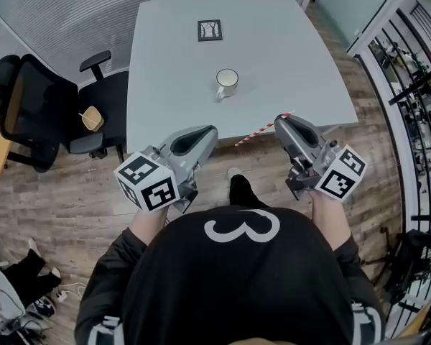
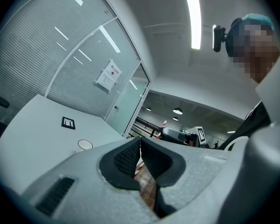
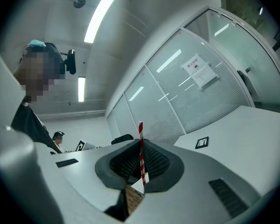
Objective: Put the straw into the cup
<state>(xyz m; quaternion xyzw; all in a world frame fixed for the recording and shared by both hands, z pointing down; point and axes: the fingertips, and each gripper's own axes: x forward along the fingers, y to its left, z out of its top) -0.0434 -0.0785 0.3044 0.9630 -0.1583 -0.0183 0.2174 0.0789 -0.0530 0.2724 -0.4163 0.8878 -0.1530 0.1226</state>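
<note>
Red-white straw — in R tongs

A cup stands near the middle of the bench, with a card behind it toward the far edge. A chair sits on the floor left of the bench. At the bench's near edge, the left gripper is left and the right gripper right. The straw, in the right gripper's jaws, points left between them, short of the cup.
</note>
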